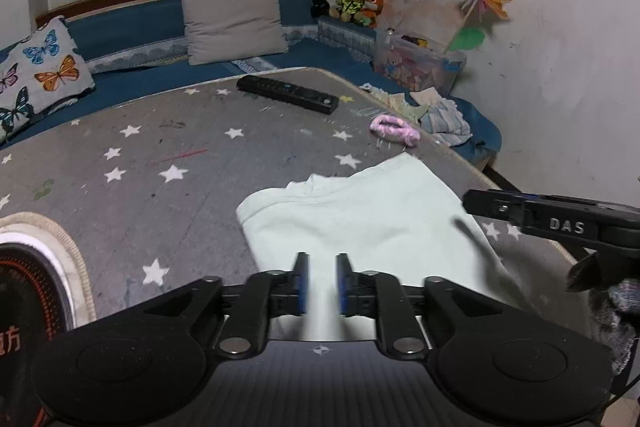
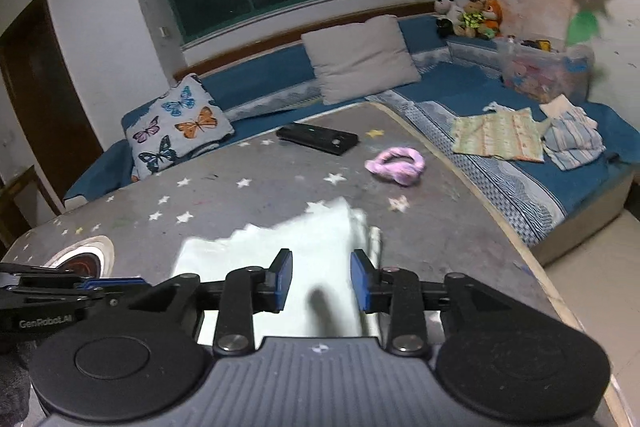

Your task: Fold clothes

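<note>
**Both grippers are letting go over the pale garment**

The pale mint cotton garment [image 1: 360, 219] is lying partly folded on the grey star-printed table top [image 1: 160, 155], directly ahead of and below both tools. The left gripper [image 1: 322, 283] is hovering over its near edge with the blue pads standing slightly apart; nothing seems to be pinched between them. The right gripper [image 2: 322, 281] is showing a wider gap, with cloth visible beneath but not clamped.

To my eye a fold is being finished. Doing it well would mean lifting both tools straight off so the pads are not dragging the top layer, then checking the ragged far edge, which is looking uneven beyond the right gripper. The next pinch should probably take matching corners on each side.

The pink fabric loop [image 2: 396, 167] and the black remote control [image 1: 288, 94] are lying well beyond the fingertips, clear of the work.
</note>
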The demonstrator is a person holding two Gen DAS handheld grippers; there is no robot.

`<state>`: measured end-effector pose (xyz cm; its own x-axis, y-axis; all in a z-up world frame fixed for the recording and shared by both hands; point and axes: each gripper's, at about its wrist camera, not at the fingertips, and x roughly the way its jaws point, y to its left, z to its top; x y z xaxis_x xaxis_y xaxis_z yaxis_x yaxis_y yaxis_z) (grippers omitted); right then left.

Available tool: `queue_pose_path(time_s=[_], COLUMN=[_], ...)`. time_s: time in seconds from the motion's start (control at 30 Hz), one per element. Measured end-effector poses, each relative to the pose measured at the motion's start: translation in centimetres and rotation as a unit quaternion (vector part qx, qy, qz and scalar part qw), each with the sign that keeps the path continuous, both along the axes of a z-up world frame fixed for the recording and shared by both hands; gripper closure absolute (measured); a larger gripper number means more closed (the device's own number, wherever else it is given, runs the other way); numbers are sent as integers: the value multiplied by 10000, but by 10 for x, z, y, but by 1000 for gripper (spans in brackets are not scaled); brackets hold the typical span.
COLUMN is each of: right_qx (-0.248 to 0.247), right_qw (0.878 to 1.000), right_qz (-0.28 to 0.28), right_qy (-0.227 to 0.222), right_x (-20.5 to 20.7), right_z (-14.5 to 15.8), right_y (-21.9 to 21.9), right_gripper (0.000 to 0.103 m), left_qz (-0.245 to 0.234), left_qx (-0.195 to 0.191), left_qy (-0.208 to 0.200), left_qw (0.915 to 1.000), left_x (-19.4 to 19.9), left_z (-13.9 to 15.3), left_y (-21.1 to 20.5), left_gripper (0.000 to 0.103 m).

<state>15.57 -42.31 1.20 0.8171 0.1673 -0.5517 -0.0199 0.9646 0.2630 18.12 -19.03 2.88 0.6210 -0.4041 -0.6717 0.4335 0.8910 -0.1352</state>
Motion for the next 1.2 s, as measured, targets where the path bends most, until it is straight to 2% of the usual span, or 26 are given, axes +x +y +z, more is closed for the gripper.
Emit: queue_pose_path(time_s=[0.03,0.27,0.3,0.4,0.43,0.6,0.73,0.8,0.9,0.97,1.03,1.2], right_qx=[-28,-111,-114,-128,-162,-336,-438,-502,-606,-653,-638,-518], right_qw=[10000,9993,9991,9983,9979,9969,9962,9958,9954,9954,9958,9973], right_qz=[10,364,414,564,602,692,743,753,743,703,651,522], right_qy=[4,-47,-36,87,149,189,141,117,75,45,32,44], right_x=[-2,-26,-30,-39,-42,-61,-79,-86,-98,-107,-115,-129], right_z=[-1,-6,-7,-14,-17,-23,-23,-23,-24,-24,-25,-26], right_y=[0,15,17,25,27,37,45,49,53,55,55,55], right_gripper=[71,71,71,69,68,48,38,28,24,17,16,10], left_qz=[13,-151,-176,-183,-179,-133,-76,-42,9,32,37,64], left_qx=[1,65,84,184,206,279,305,315,328,313,297,342], left_qy=[-4,50,69,88,83,83,44,10,-21,-39,-32,-12], left_qw=[10000,9999,9998,9996,9996,9995,9995,9995,9995,9995,9995,9994], left_x=[-2,-20,-24,-37,-40,-59,-73,-79,-86,-91,-97,-109], left_z=[0,-3,-5,-9,-10,-13,-13,-12,-12,-12,-13,-17], left_y=[1,1,1,0,1,6,10,13,17,20,22,24], left_gripper=[74,74,72,55,54,41,25,19,11,7,0,0])
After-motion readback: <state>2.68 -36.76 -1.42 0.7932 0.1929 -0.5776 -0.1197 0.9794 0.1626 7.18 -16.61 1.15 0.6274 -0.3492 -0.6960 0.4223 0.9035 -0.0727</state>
